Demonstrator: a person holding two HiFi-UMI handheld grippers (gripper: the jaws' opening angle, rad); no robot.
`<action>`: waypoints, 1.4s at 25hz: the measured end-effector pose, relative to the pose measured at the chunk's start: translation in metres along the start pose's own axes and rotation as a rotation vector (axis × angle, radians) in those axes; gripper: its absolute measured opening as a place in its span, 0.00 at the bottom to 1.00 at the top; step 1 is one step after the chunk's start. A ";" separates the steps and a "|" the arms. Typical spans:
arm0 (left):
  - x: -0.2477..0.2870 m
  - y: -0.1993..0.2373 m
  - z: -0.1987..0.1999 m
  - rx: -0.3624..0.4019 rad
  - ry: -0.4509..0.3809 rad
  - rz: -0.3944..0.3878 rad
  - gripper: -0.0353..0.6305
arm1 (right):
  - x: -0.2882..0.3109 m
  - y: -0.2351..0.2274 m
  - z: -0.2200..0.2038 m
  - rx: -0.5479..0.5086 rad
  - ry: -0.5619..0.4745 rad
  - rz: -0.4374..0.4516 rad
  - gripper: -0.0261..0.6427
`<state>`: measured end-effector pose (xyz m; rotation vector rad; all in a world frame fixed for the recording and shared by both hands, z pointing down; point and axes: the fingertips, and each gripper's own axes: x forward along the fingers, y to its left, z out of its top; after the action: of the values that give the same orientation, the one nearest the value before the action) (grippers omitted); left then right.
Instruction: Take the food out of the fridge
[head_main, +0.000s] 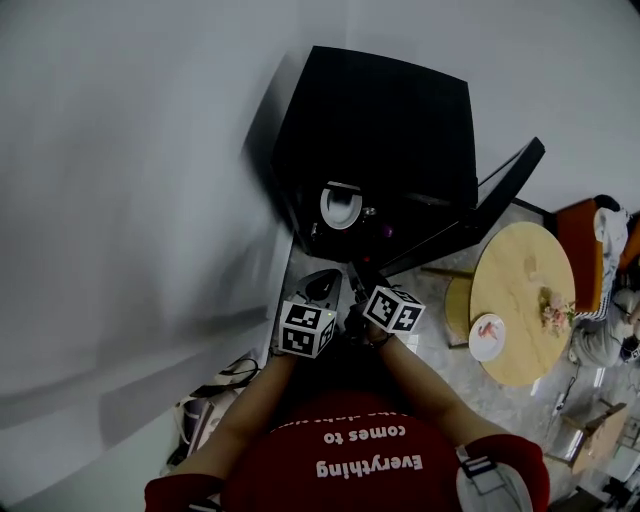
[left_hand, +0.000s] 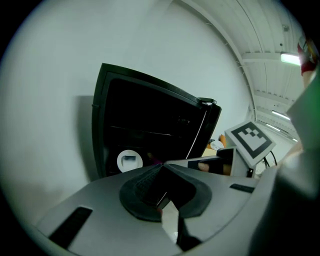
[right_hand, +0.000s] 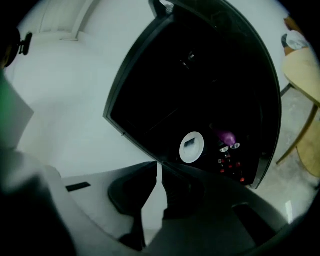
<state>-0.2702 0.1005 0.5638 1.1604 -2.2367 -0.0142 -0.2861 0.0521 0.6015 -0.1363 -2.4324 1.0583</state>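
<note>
Left tool, right tool closed before fridge

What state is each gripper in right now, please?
Left gripper: closed, jaws together, holding nothing.
Right gripper: closed, jaws together, holding nothing.

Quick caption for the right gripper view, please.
Shut, empty right gripper faces the open fridge; white plate and purple item inside.
</note>
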 end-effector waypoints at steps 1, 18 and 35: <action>0.003 0.008 0.000 0.003 0.000 0.005 0.06 | 0.010 -0.006 -0.002 0.034 -0.004 -0.012 0.06; 0.046 0.039 -0.030 0.036 0.100 -0.054 0.06 | 0.130 -0.119 -0.025 0.671 -0.043 -0.162 0.28; 0.057 0.082 -0.039 -0.017 0.140 -0.010 0.06 | 0.185 -0.151 -0.031 0.776 0.009 -0.231 0.15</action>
<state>-0.3351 0.1184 0.6472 1.1279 -2.1050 0.0427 -0.4197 0.0179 0.7990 0.3827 -1.8055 1.7732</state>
